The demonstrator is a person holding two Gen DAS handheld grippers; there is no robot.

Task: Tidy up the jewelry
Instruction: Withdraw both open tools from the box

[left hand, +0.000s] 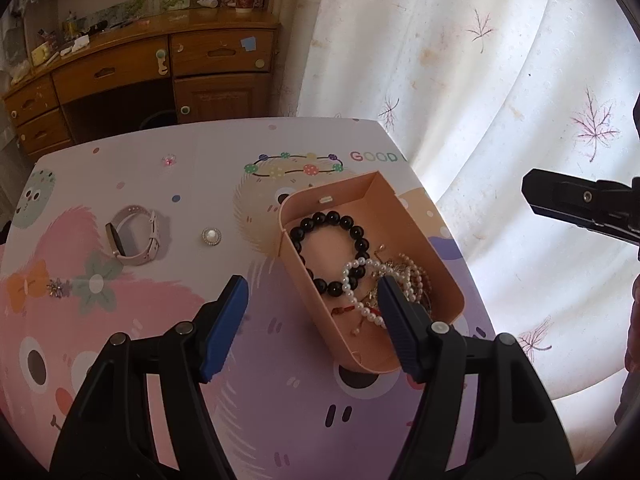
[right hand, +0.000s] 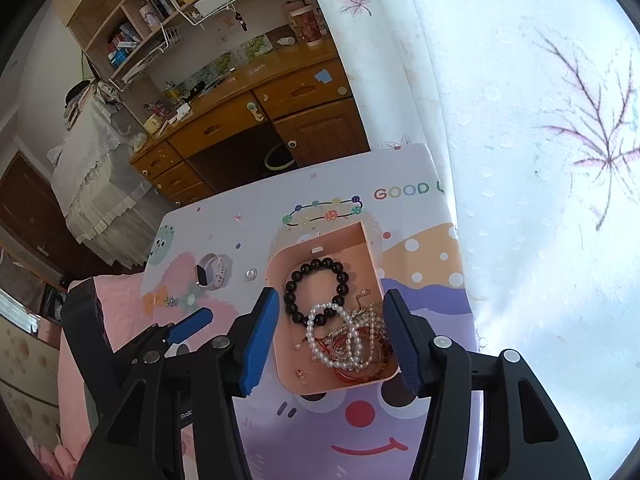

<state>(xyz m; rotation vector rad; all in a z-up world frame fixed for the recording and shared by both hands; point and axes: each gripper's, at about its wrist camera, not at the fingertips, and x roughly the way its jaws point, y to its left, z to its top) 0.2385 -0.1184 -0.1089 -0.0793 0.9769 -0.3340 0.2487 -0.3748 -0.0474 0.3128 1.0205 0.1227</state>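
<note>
Peach-coloured tray (right hand: 320, 386) sits on the cartoon-printed surface (left hand: 280, 420) with a black bead bracelet (right hand: 316, 292) and pearl strand (right hand: 344, 340) inside. Both left tongs (left hand: 312, 292) and right tongs (right hand: 330, 306) hover released above it. A watch (left hand: 136, 236) and a round brooch (left hand: 211, 236) lie apart, left of the tray.

A peach box (left hand: 416, 236) holds black beads (left hand: 332, 220) and white pearls (left hand: 352, 280) on a pastel cartoon-print table (left hand: 160, 320).

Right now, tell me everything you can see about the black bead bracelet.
The black bead bracelet is a closed ring of large, glossy round black beads, material unclear. It lies flat on the floor of the open peach-pink box, in its far half. Its near edge meets the white pearl bracelet, which overlaps it there. No gripper touches it.
</note>
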